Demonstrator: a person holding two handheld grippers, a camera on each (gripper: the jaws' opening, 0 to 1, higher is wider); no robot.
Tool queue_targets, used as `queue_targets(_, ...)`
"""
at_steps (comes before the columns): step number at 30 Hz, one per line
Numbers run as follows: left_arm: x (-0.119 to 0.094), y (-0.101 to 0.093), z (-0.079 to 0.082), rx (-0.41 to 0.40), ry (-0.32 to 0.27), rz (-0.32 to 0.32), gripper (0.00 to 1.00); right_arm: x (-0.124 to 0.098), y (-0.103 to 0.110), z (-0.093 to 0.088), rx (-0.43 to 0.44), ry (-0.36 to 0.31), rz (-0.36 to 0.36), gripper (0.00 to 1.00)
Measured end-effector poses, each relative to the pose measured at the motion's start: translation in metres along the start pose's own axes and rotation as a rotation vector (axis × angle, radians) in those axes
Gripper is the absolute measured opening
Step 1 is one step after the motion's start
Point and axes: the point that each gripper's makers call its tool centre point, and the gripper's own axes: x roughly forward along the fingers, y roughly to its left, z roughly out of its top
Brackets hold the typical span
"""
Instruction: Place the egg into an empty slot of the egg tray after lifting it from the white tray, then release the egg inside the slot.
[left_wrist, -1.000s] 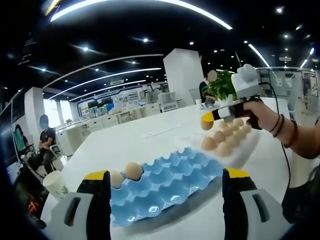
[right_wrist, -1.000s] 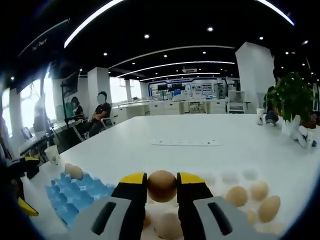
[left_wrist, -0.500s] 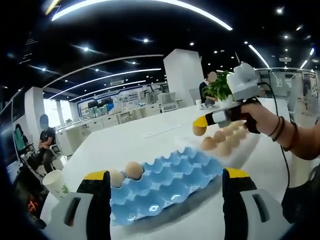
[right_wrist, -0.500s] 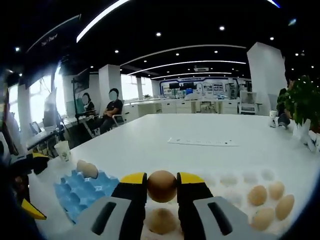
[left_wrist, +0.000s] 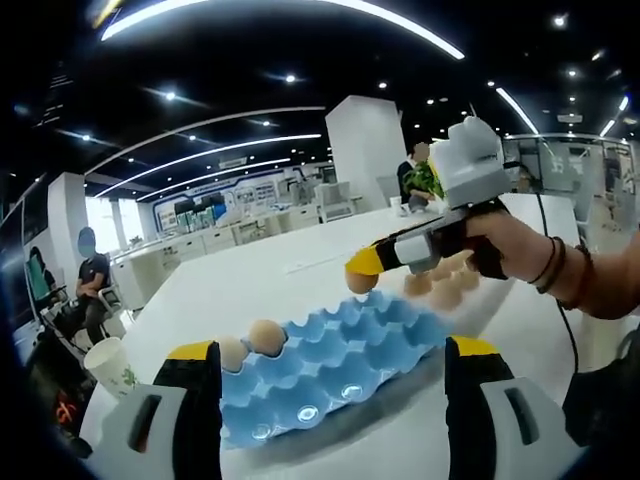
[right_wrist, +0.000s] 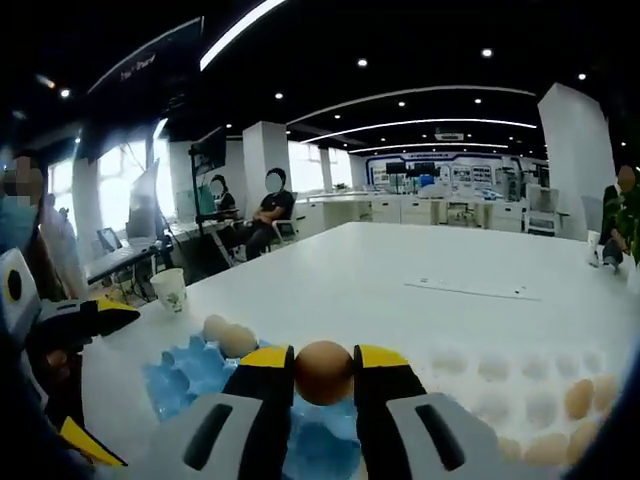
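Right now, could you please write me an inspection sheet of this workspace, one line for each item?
Surface: large white table, mostly bare.
Job's things: blue egg tray holding two eggs at one end, other slots empty; white tray with several eggs along its far side; carried egg above the blue tray's edge.
Clutter: paper cup near the table edge; a flat strip farther out on the table.
Grippers: right gripper shut on the carried egg; left gripper open, holding nothing.
Cables: black cable hanging by the person's wrist.
Surroundings: open office, seated people, potted plant, ceiling lights.
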Motion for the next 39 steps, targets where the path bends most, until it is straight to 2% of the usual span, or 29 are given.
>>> queue_targets(7, -0.001, 0.000, -0.004, -0.003, 0.006, 0.004, 0.95, 0.026, 0.034, -0.008, -0.016, 0.025, 0.085, 0.24)
queue_targets(9, -0.002, 0.000, -0.004, -0.003, 0.005, 0.005, 0.95, 0.028, 0.036, -0.005, -0.035, 0.010, 0.086, 0.24)
queue_targets(11, -0.002, -0.001, -0.002, -0.005, -0.004, 0.007, 0.95, 0.031, 0.041, -0.005, -0.020, 0.016, 0.109, 0.24)
queue_targets(16, -0.002, -0.002, -0.001, -0.005, -0.005, 0.010, 0.95, 0.041, 0.053, -0.014, -0.070, 0.042, 0.133, 0.24)
queue_targets(26, -0.006, -0.002, 0.003, -0.005, -0.007, 0.025, 0.95, 0.053, 0.050, -0.035, -0.105, 0.104, 0.133, 0.24)
queue_targets(31, -0.004, -0.002, 0.002, -0.004, 0.002, 0.028, 0.95, 0.052, 0.049, -0.033, -0.104, 0.090, 0.138, 0.25)
queue_targets(33, -0.002, -0.003, 0.004, 0.000, 0.001, 0.026, 0.95, 0.052, 0.049, -0.033, -0.137, 0.081, 0.139, 0.25)
queue_targets(36, 0.000, -0.004, 0.007, -0.001, -0.007, 0.018, 0.95, 0.051, 0.047, -0.029, -0.197, 0.059, 0.126, 0.29)
queue_targets(39, 0.000, -0.004, 0.008, 0.007, -0.008, 0.019, 0.95, 0.045, 0.046, -0.019, -0.175, 0.020, 0.137, 0.34)
